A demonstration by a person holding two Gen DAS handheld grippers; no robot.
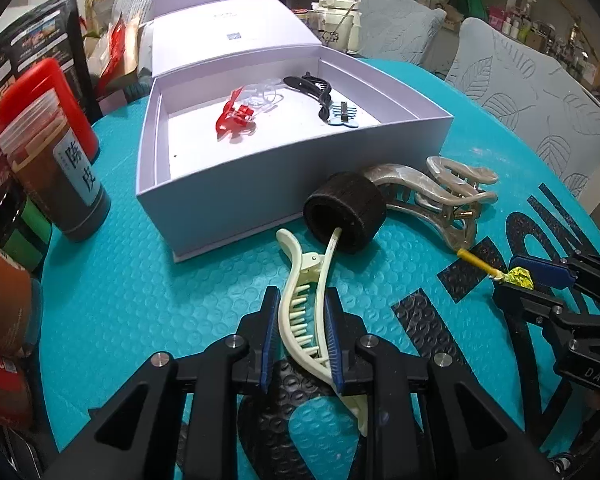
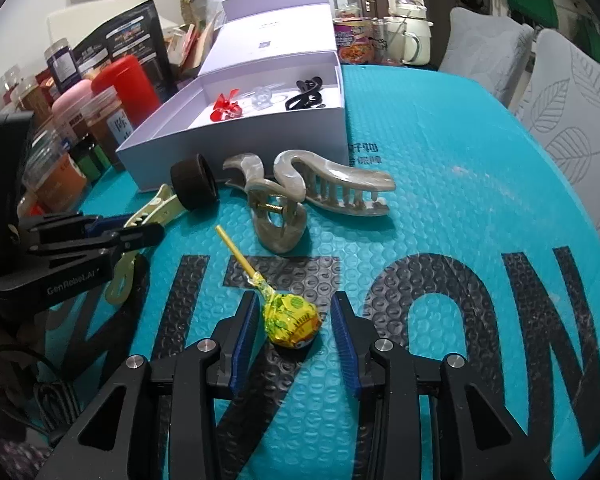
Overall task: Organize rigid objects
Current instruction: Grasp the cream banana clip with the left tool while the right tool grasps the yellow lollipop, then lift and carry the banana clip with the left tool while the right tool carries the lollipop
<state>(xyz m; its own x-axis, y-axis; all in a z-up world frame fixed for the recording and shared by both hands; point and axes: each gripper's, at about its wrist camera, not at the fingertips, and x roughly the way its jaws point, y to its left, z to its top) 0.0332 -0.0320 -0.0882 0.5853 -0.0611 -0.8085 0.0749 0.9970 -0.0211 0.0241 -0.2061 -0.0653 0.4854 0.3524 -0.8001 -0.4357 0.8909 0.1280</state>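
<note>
At the far left of the surface (image 1: 148, 296), which is covered in teal bubble wrap with large black letters, stand jars and canisters, among them a red-lidded container (image 1: 44, 92) and a brown jar (image 1: 56, 168) with a label. Next to them sits the open lavender box (image 1: 260, 184), its lid folded back behind it. Inside lie a red clip (image 1: 234, 118), a clear clip (image 1: 262, 94), a black hair clip (image 1: 312, 88) and a small blue clip (image 1: 342, 114).

Just in front of the box, the left tongs (image 1: 300, 340) are pressed together on the cream hair clip (image 1: 304, 312), pinching its toothed middle between the blue pads; the clip's far tip reaches the open end of a dark brown hair roller (image 1: 346, 210) that lies on its side near the box's front wall.

Right of the roller rests a large marbled beige claw clip (image 2: 300, 188), teeth down on the surface.

Further right, the right tongs (image 2: 294, 336) stand spread on either side of the yellow-wrapped lollipop (image 2: 292, 316). The sweet lies on the surface between the pads, neither pad pressing it, its yellow stick pointing away toward the claw clip. Grey leaf-patterned cushions (image 2: 572, 120) close the right edge.
</note>
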